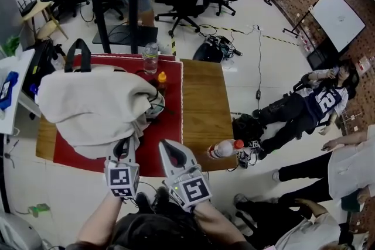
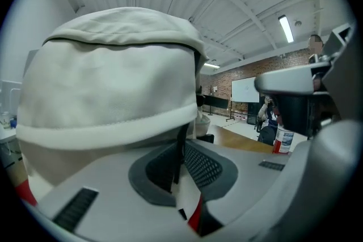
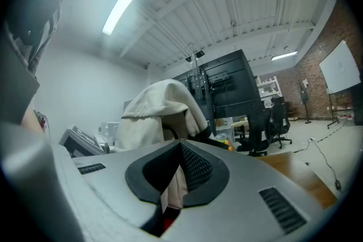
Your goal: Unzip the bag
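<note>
A cream cloth bag (image 1: pixel 94 108) with black handles (image 1: pixel 78 54) slumps on a red mat (image 1: pixel 170 132) on the wooden table (image 1: pixel 202 108). My left gripper (image 1: pixel 124 146) is at the bag's near edge. In the left gripper view the bag (image 2: pixel 108 82) fills the frame, and a thin black zip pull (image 2: pixel 179 147) hangs from its seam down between the nearly closed jaws of the left gripper (image 2: pixel 182 150). My right gripper (image 1: pixel 171 152) hovers just right of it over the mat, shut and holding nothing (image 3: pixel 180 147). From there the bag (image 3: pixel 156 110) stands a little way ahead.
A clear water bottle (image 1: pixel 150 57) and a small orange-capped bottle (image 1: pixel 162 80) stand behind the bag. Another bottle with a red cap (image 1: pixel 224 149) lies at the table's near right corner. People sit on the floor to the right (image 1: pixel 304 108). Office chairs stand beyond the table.
</note>
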